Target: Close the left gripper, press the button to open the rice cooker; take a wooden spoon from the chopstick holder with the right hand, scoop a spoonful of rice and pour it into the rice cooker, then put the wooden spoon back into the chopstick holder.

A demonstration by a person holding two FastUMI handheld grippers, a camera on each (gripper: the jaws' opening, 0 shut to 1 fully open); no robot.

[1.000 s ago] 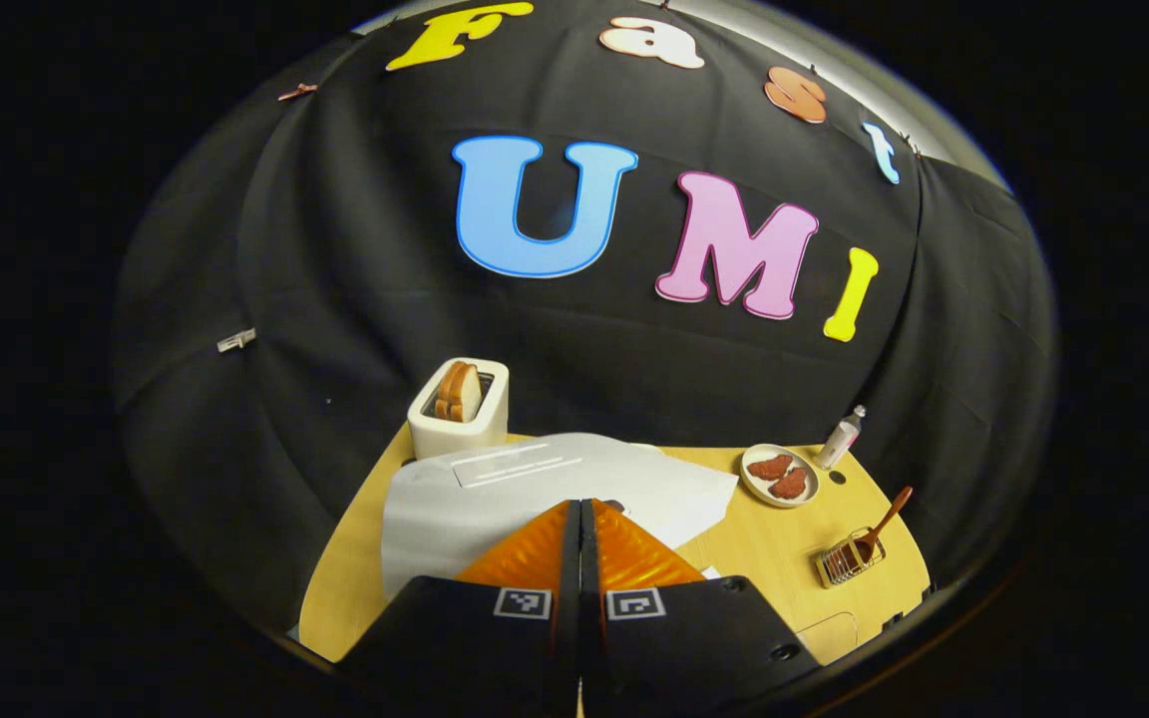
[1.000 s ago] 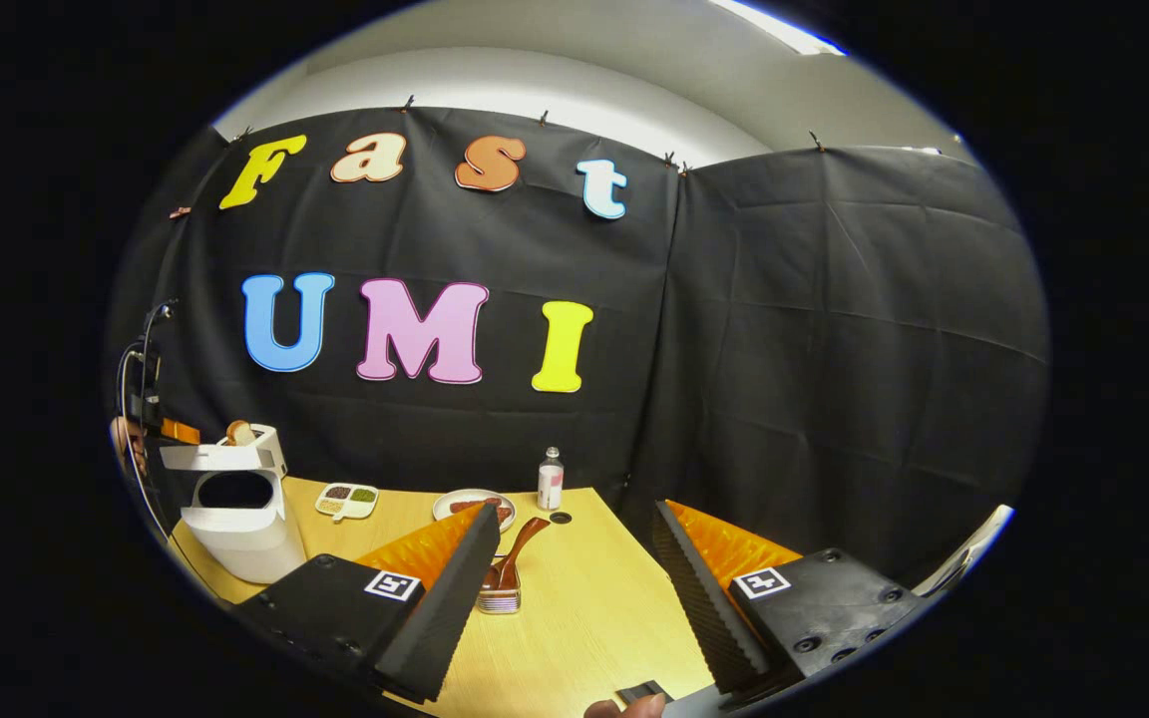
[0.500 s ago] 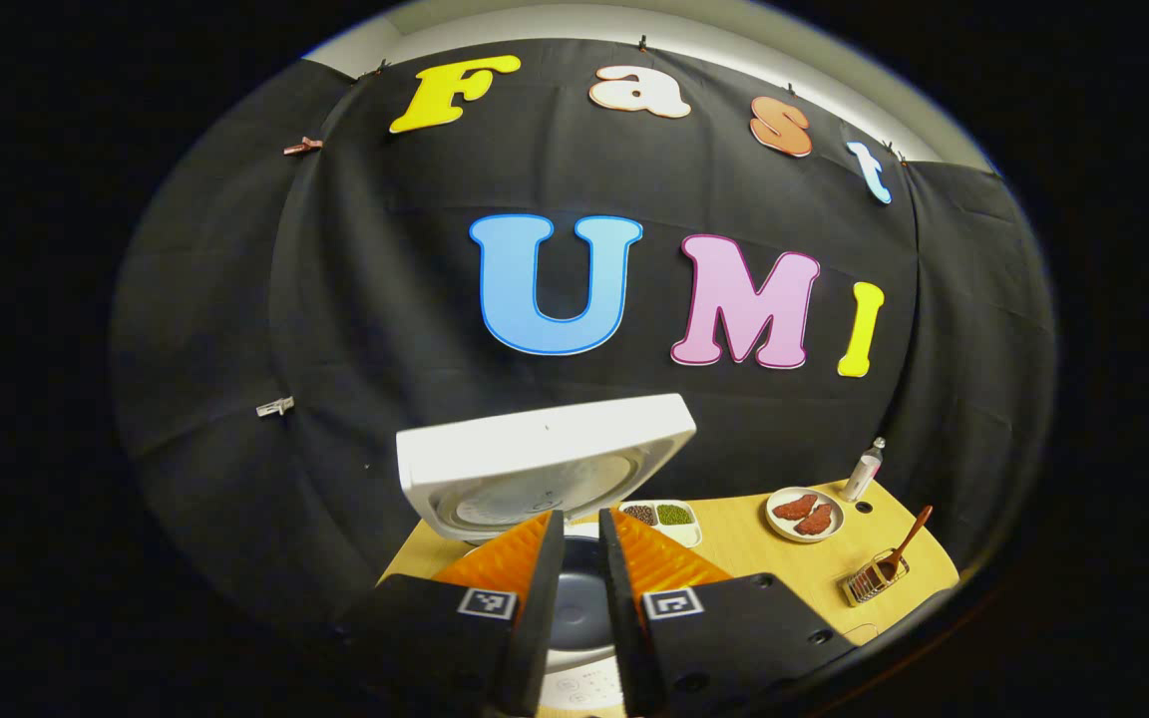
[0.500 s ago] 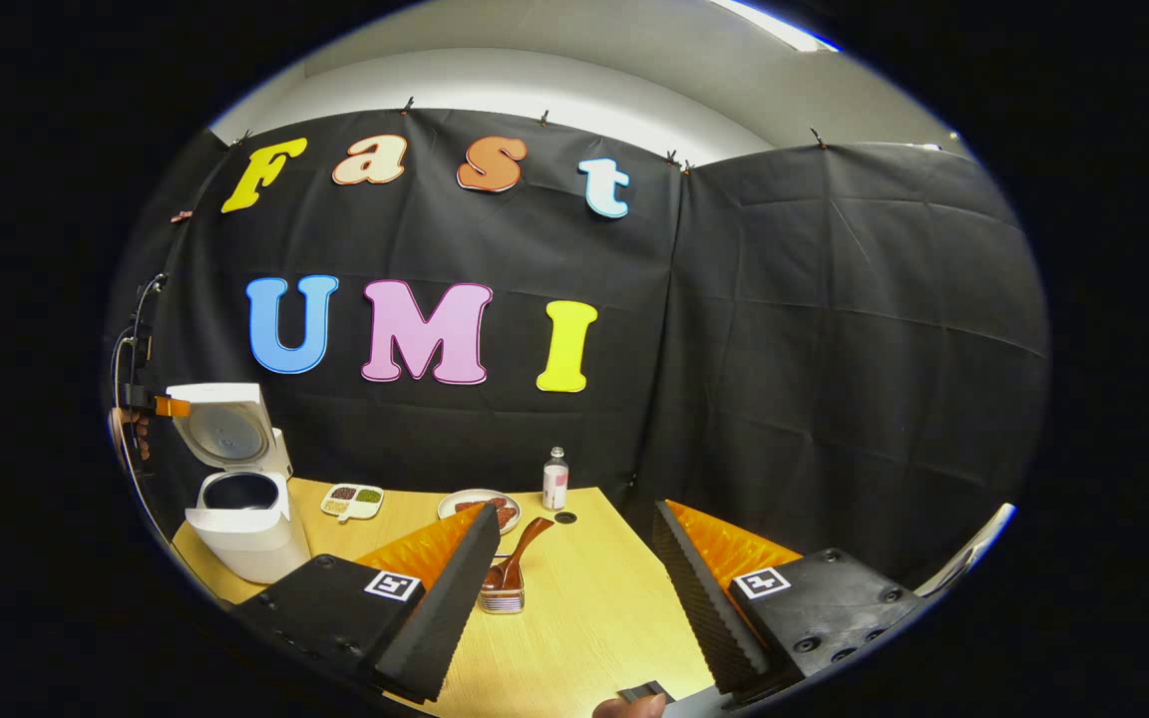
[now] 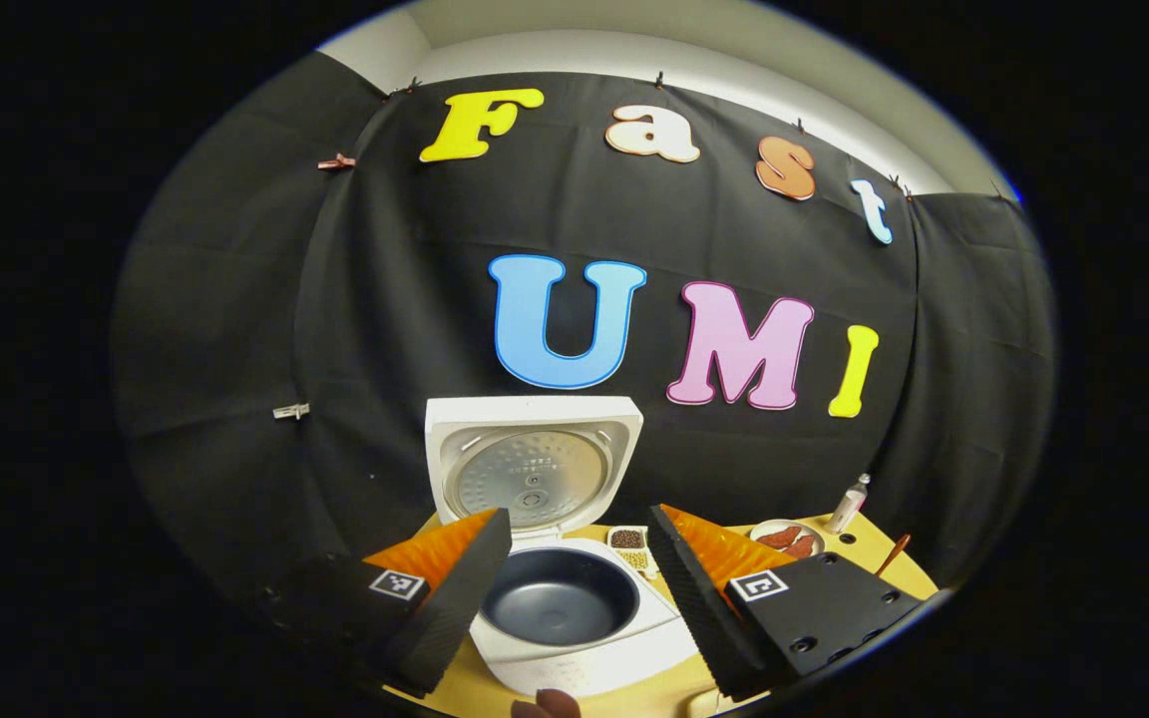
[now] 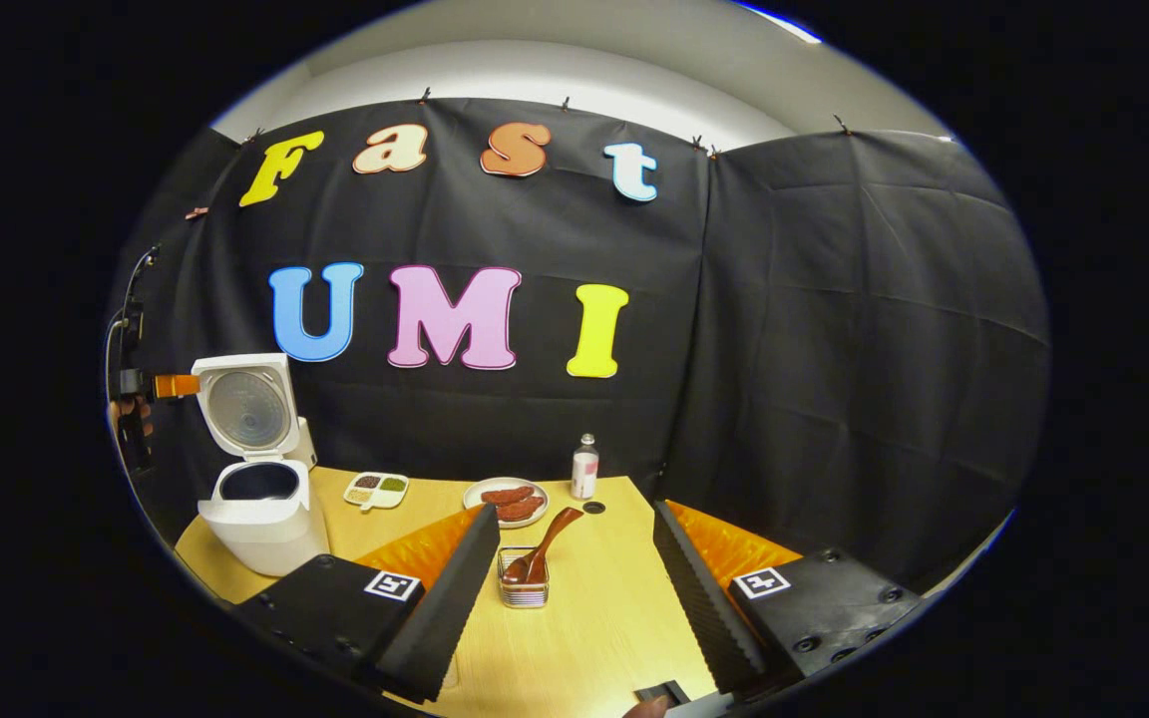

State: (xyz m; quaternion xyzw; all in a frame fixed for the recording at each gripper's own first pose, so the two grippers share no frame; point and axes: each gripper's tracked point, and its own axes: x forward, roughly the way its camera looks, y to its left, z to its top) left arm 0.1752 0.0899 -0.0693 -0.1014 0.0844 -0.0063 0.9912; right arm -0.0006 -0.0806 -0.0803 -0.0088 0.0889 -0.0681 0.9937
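A light wooden table [image 6: 594, 618] carries everything, largest first. At about ten o'clock in the right gripper view stands the white rice cooker [image 6: 260, 514], its lid [image 6: 247, 407] swung upright, so the button press looks done and the dark inner pot [image 5: 560, 596] is exposed to take rice. Near it, toward eleven o'clock, lies a small divided dish [image 6: 376, 487] of grains, probably the rice supply. A plate [image 6: 507, 499] of reddish food and a small bottle [image 6: 584, 466] sit at twelve o'clock. The wire chopstick holder [image 6: 523, 578] stands nearest, dead ahead, with the wooden spoon [image 6: 542, 543] leaning out toward one o'clock, handy for picking. The right claw [image 6: 574, 573] is spread wide, empty, framing the holder without touching. The left claw [image 5: 579, 573] is likewise parted and empty, poised above the open cooker.
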